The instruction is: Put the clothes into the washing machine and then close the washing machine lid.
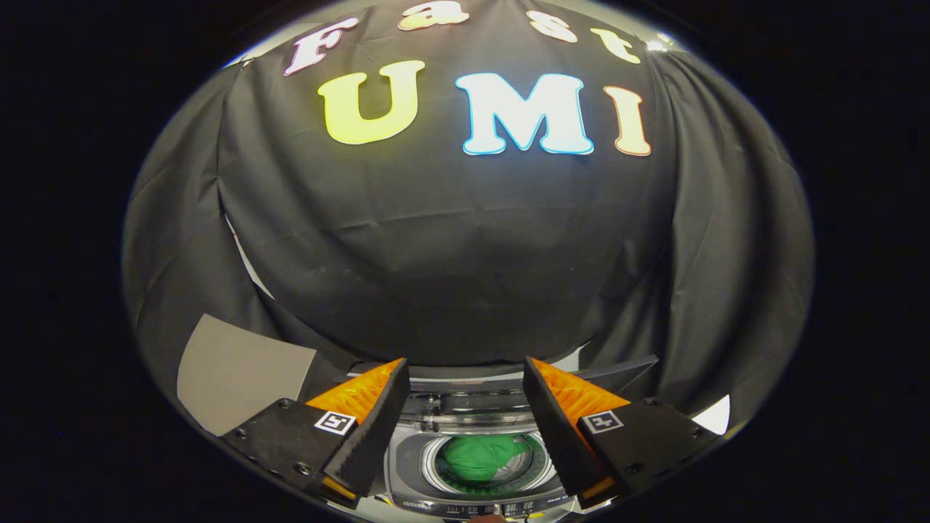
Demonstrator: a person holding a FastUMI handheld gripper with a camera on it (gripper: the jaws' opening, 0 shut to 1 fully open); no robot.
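A small top-loading washing machine stands below me, seen between my two fingers. Its round drum opening holds a green cloth, bunched up inside. The clear lid stands raised at the back of the machine, just beyond the drum. My gripper hovers above the machine with its fingers spread wide and nothing between them. The machine's front control strip shows under the fingers.
The black cloth wall rises right behind the machine. A grey panel leans or lies to the left of the left finger. A small white patch shows to the right of the right finger.
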